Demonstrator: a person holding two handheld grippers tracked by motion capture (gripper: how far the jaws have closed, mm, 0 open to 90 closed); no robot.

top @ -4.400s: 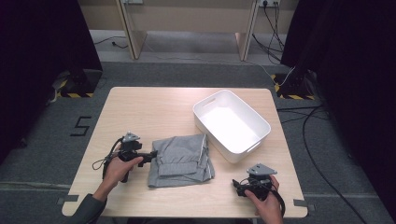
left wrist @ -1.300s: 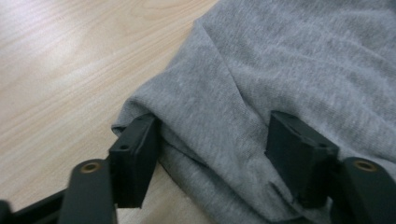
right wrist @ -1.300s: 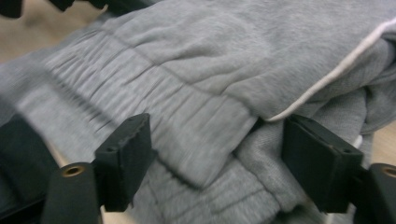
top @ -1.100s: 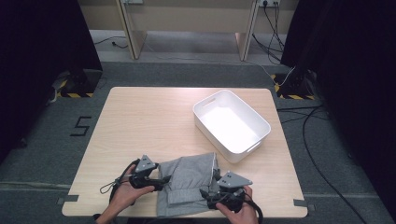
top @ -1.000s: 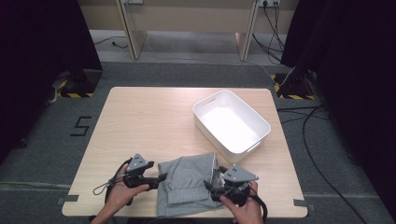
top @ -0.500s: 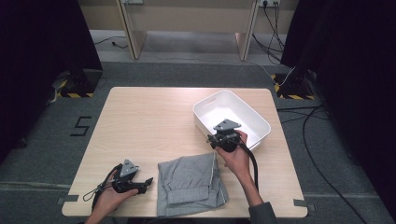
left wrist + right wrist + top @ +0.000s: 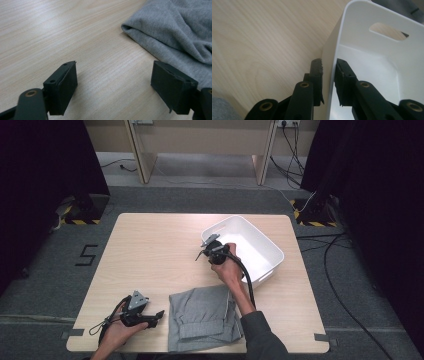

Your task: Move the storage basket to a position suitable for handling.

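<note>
I worked over a light wooden table (image 7: 150, 250). A white plastic tub (image 7: 260, 251) stood on its far right part, and a folded grey garment (image 7: 202, 317) lay flat near the front edge, well apart from the tub.

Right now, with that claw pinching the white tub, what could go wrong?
The right gripper has just closed on one thin wall of the tub, near a corner. Pulled from there, the tub may tilt or slip out of the jaws. Dragged toward the person, it could ride onto the grey cloth and rumple it. The left gripper is open beside the cloth, not holding it down.
</note>
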